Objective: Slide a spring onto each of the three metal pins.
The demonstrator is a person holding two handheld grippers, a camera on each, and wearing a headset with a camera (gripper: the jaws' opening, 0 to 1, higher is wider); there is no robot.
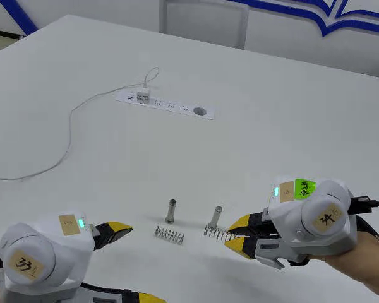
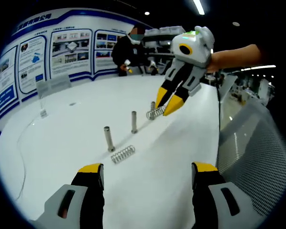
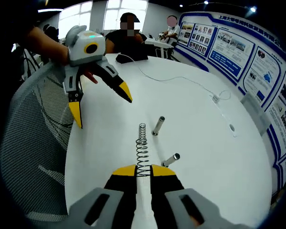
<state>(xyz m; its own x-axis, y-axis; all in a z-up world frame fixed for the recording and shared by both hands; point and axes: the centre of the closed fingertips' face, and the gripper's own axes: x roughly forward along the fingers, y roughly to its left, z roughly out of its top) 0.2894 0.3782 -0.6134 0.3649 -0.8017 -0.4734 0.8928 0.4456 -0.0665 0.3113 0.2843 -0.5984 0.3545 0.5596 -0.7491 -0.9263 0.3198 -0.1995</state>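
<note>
As my right hand-held gripper (image 3: pixel 143 171) clamps a spring (image 3: pixel 142 149) by one end, its far end is free for the pin (image 3: pixel 158 125) at 1 o'clock | left hand-held gripper (image 2: pixel 148 168) jaws apart | spare spring (image 1: pixel 169 235) flat on tabletop (image 1: pixel 271 126)

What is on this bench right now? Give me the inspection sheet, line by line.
Surface: white table, flat, no marks seen.
Job's things: first pin and second pin stand upright with no spring on them. A third pin is partly hidden behind the held spring. The loose spring lies on the table by the first pin.
Clutter: power strip with a white plug.
Grippers: left gripper open and holding nothing. Right gripper shut on the held spring.
Cables: white cable runs left from the plug across the table.
Surroundings: display boards on the wall; a person beyond the table.
</note>
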